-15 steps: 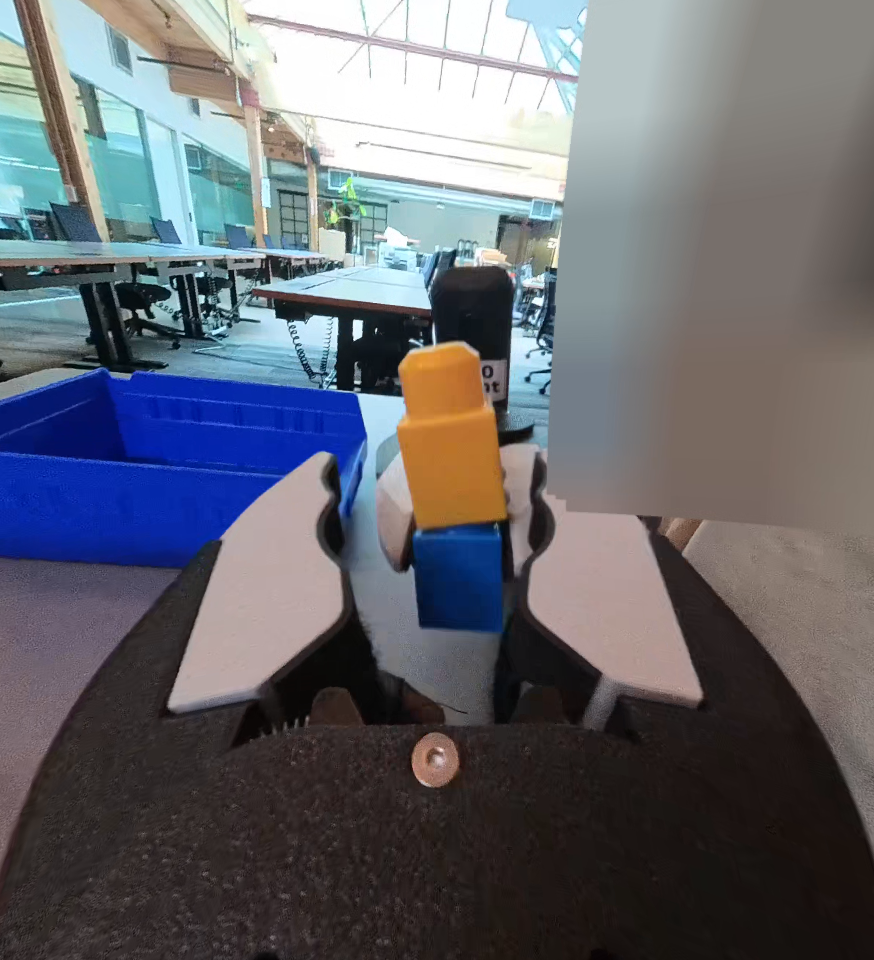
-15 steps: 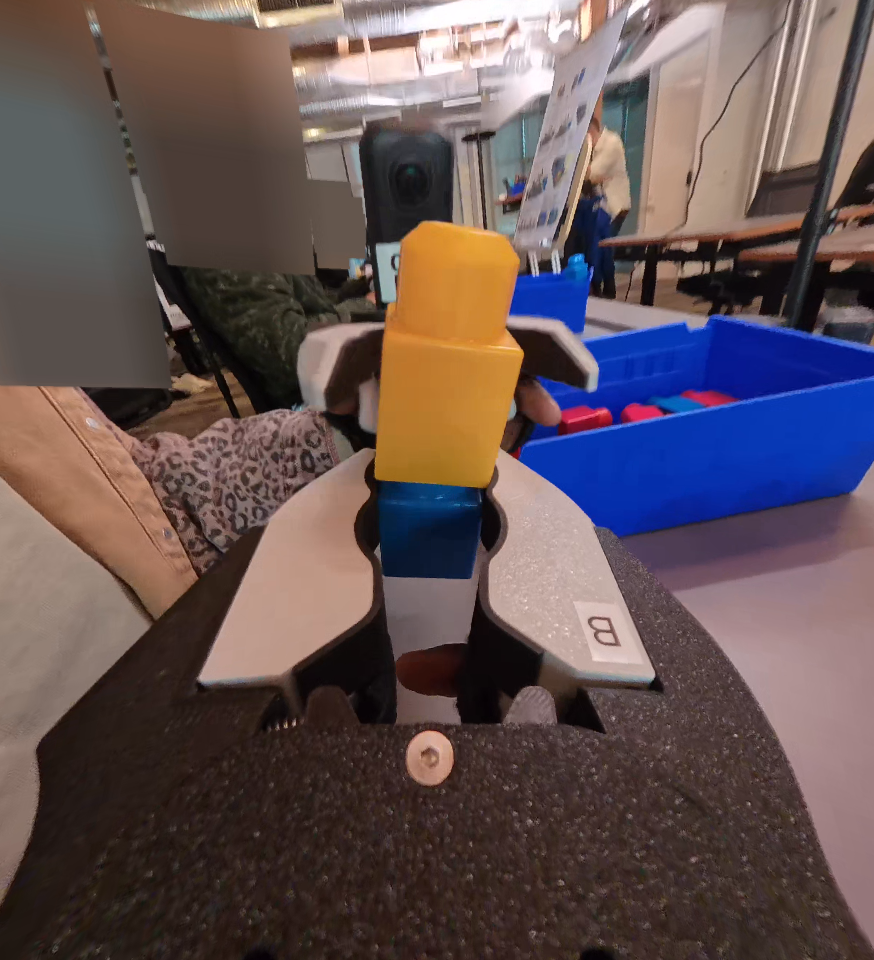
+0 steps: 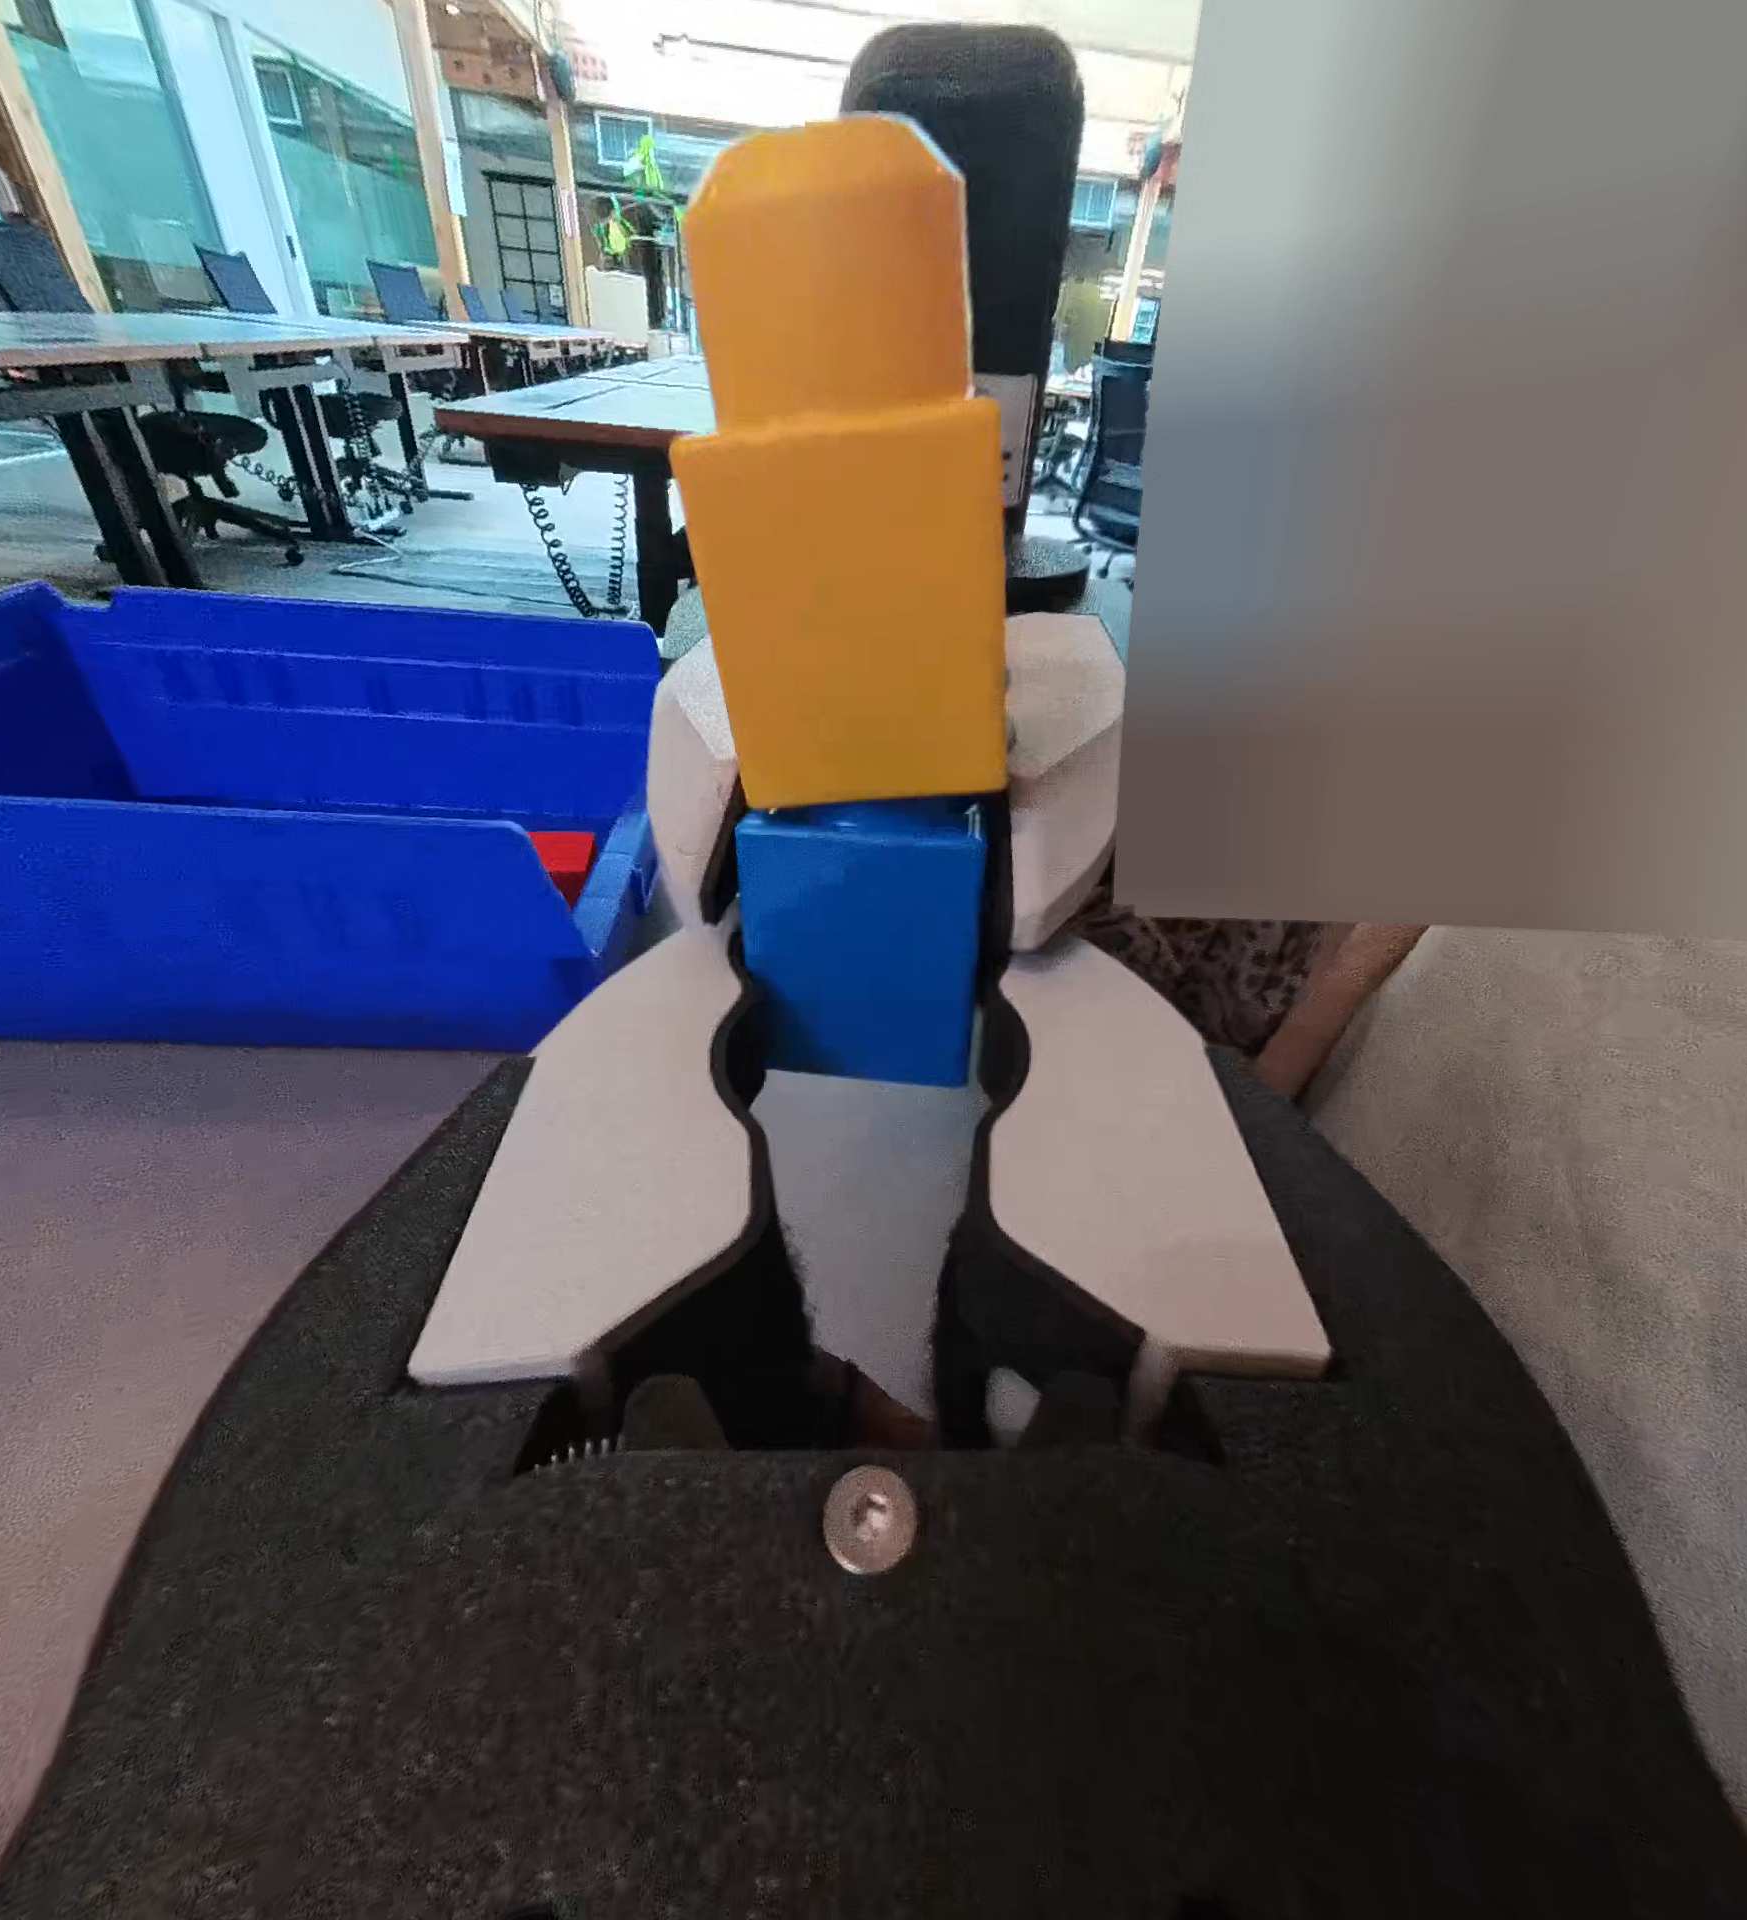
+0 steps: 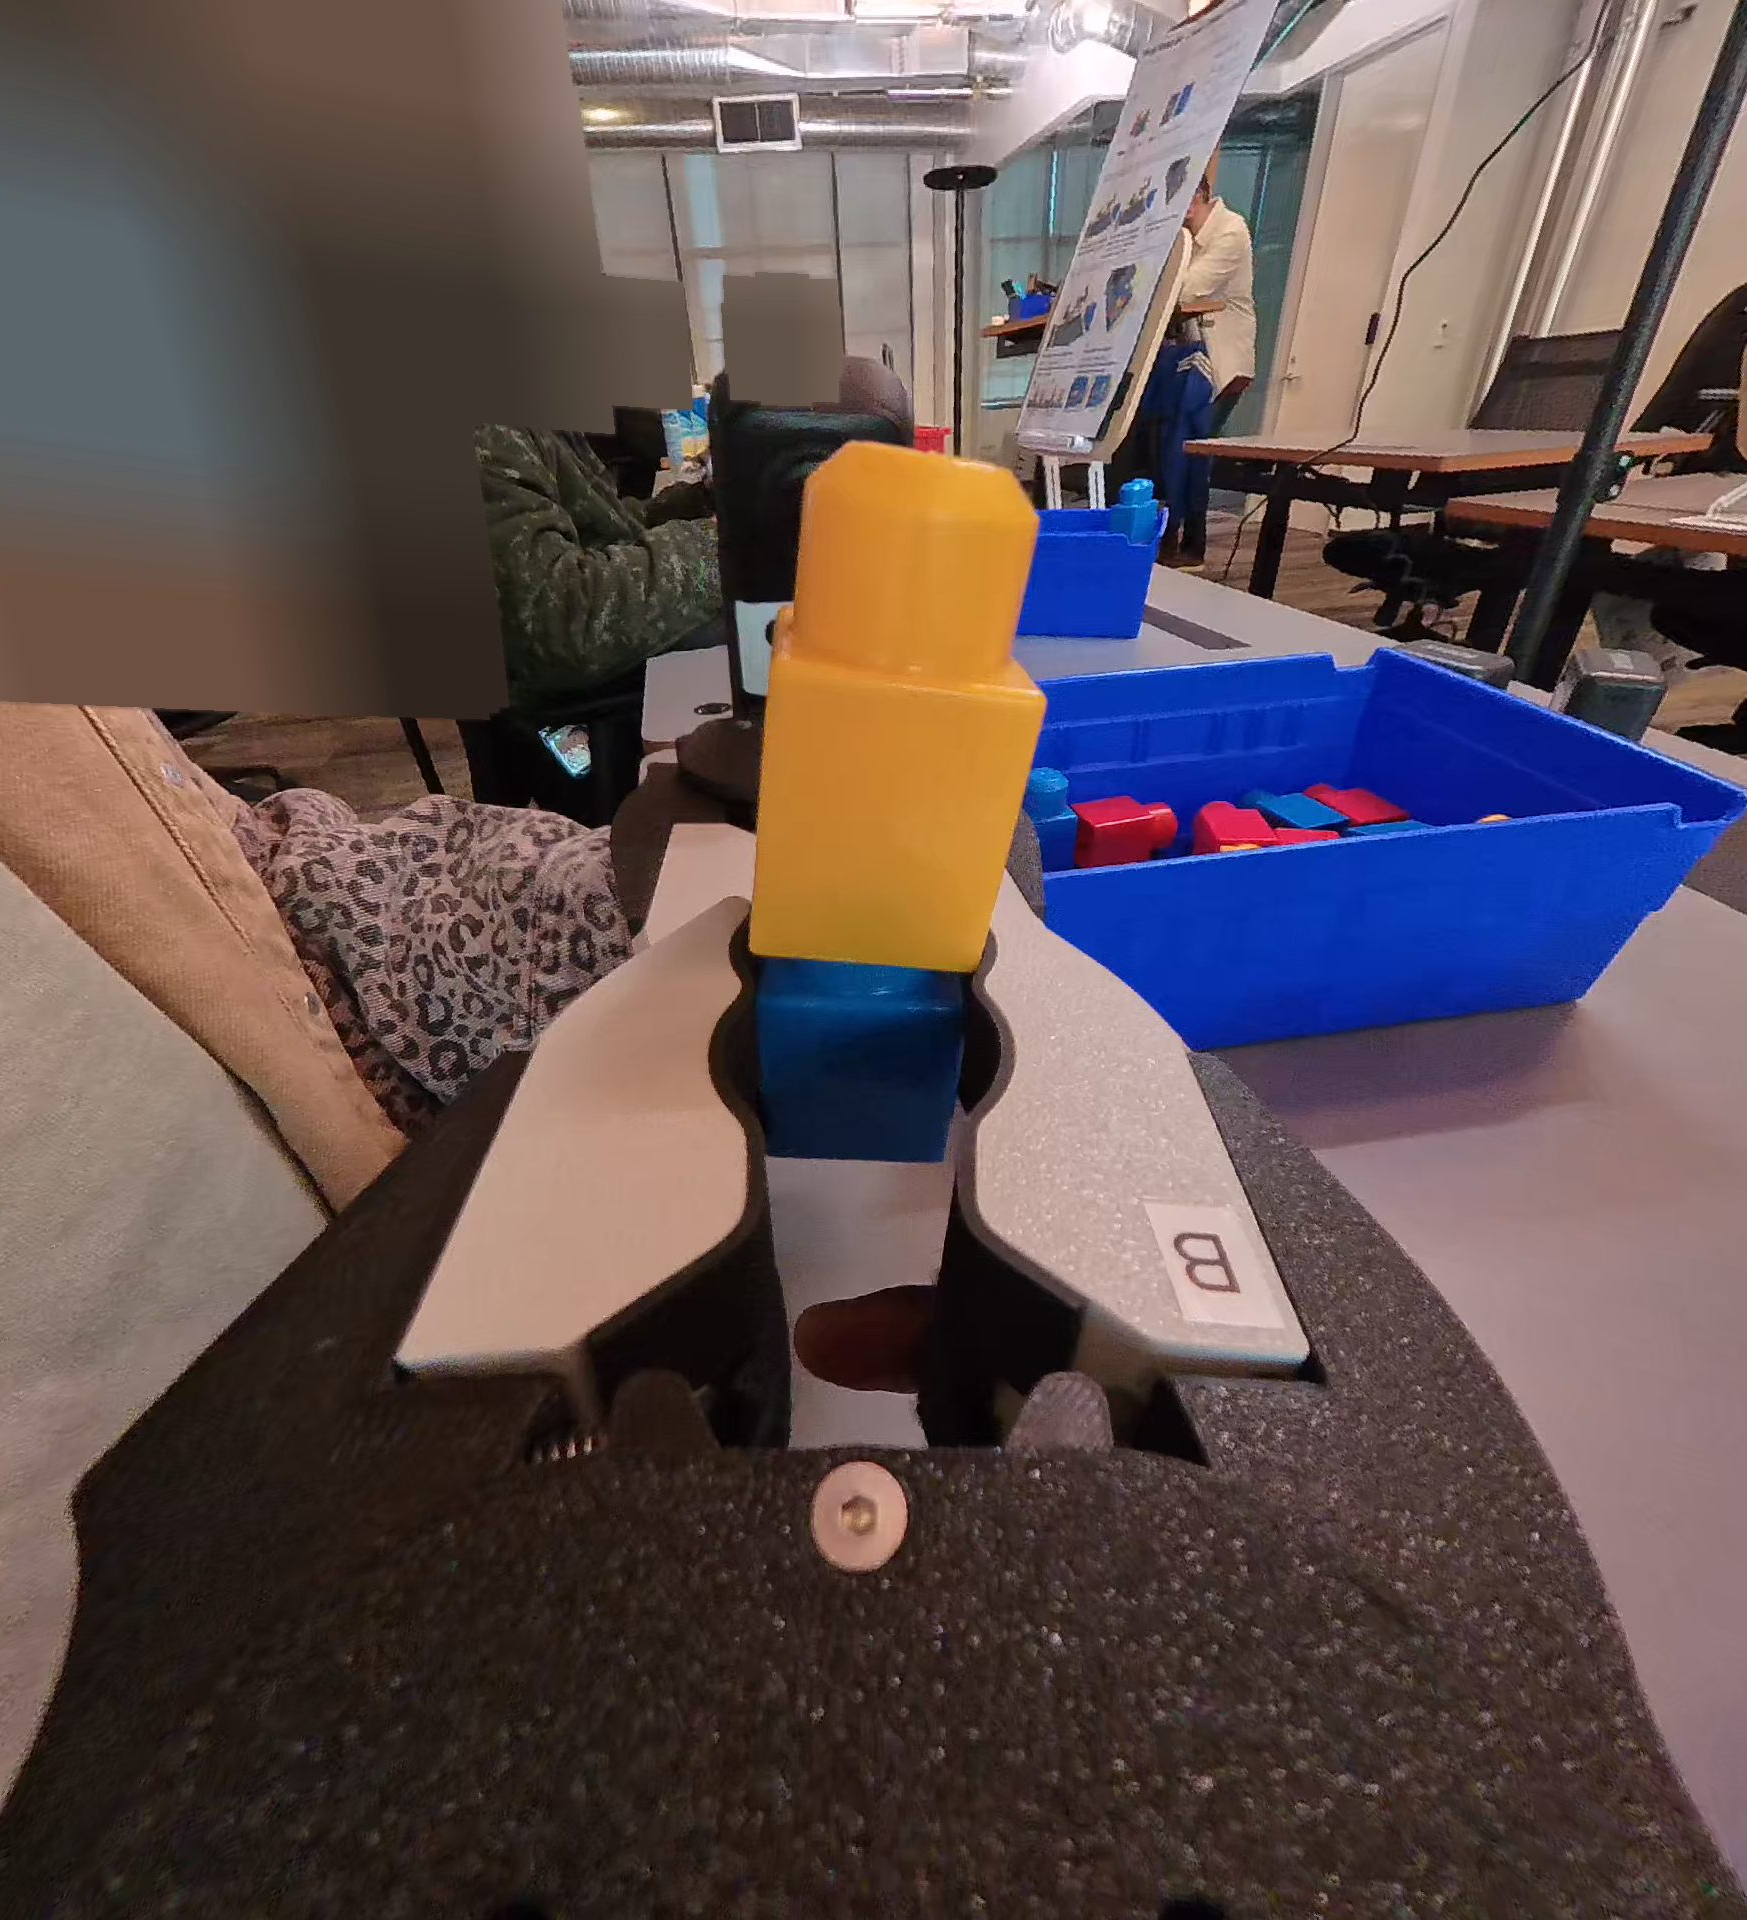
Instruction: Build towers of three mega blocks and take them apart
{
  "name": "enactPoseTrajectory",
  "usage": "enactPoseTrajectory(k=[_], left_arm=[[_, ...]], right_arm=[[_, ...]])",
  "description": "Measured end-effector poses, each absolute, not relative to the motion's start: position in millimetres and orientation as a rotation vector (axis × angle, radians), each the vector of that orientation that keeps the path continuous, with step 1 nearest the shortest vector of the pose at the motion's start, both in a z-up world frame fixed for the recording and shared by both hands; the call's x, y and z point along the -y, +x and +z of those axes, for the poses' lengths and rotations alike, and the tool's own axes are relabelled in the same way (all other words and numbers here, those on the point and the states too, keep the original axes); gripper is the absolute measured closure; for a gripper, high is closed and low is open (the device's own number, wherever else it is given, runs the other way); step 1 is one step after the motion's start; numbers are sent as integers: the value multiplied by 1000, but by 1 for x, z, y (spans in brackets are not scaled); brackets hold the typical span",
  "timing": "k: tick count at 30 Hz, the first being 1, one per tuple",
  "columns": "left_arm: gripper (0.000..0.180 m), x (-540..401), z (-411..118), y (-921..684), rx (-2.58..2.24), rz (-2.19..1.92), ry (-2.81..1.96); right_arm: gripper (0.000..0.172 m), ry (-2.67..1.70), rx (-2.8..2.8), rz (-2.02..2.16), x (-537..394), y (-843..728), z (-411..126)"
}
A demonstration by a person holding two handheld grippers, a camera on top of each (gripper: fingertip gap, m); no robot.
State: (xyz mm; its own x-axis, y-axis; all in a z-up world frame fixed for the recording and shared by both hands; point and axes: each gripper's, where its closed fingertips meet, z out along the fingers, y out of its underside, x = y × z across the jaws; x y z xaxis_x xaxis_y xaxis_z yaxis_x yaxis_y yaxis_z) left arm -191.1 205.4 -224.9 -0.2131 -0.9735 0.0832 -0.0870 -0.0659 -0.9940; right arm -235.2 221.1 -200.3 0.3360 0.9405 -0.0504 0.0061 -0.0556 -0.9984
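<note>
Left wrist view: the left gripper is clamped on the blue block, fingers pressed to both its sides. A yellow block sits on top of it, canted slightly, with a thin gap showing along the seam on the right. Behind the pair, the other gripper's pale fingers flank the stack. To the left, the blue bin stands on the grey table, with a bit of red showing inside.

The risk here: that seam looks only half seated. Pull sideways rather than straight and the yellow block could pop off and tumble.

Right wrist view: the right gripper also has its fingers closed on the blue block, squeezing it from both sides. The yellow block rises above the fingertips, held by neither gripper. The bin with loose red and blue blocks sits just to the right.

So two grippers share one small block, and I'd call that crowded. If both pull at once they fight each other; if one lets go carelessly, the stack may twist in the remaining grasp. And with only two blocks joined, a third pressed down hard could lever the whole thing out of the fingers.
</note>
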Motion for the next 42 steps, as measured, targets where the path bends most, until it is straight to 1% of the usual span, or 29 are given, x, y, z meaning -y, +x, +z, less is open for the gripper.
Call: enactPoseTrajectory(k=[5,6,7,8,9,10,11,13,14,15,16,20,24,28,33,36,42], left_arm=[[144,-203,-223,-191,-1333,-1434,-1170],[144,-202,-223,-192,-1323,-1448,-1169],[144,-203,-224,-192,-1311,-1456,-1167],[144,-203,-225,-192,-1300,-1460,-1167],[144,-204,-227,-192,-1293,-1460,-1174],[144,-203,-230,-192,-1298,-1462,-1186],[144,-201,-235,-192,-1312,-1464,-1200],[144,-198,-246,-190,-1342,-1446,-1233],[144,-196,-252,-189,-1353,-1439,-1245],[144,-194,-256,-188,-1361,-1439,-1250],[144,-193,-259,-187,-1357,-1437,-1256],[145,-196,-266,-185,-1312,-1427,-1240],[145,-201,-264,-187,-1269,-1384,-1224],[145,-208,-262,-192,-1202,-1404,-1247],[145,-199,-269,-187,-1303,-1369,-1242],[146,-198,-265,-190,-1284,-1393,-1214],[145,-201,-266,-189,-1273,-1393,-1243]], right_arm=[[136,-1409,954,1028,-218,-236,-200],[127,-1411,974,1041,-216,-237,-201],[113,-1420,984,1046,-215,-236,-202],[104,-1431,991,1044,-215,-235,-202],[98,-1428,992,1044,-215,-233,-201],[97,-1412,980,1050,-215,-230,-197],[97,-1395,955,1063,-216,-228,-193],[106,-1365,903,1117,-216,-223,-186],[116,-1363,891,1136,-217,-221,-186],[131,-1369,892,1140,-218,-221,-189],[135,-1360,909,1148,-217,-221,-192],[134,-1301,899,1164,-218,-221,-198],[134,-1153,846,1198,-218,-216,-197],[135,-1132,867,1075,-222,-215,-202],[135,-1166,966,1097,-213,-234,-217],[135,-1138,921,1157,-214,-231,-213],[135,-1146,923,1152,-216,-224,-216]])
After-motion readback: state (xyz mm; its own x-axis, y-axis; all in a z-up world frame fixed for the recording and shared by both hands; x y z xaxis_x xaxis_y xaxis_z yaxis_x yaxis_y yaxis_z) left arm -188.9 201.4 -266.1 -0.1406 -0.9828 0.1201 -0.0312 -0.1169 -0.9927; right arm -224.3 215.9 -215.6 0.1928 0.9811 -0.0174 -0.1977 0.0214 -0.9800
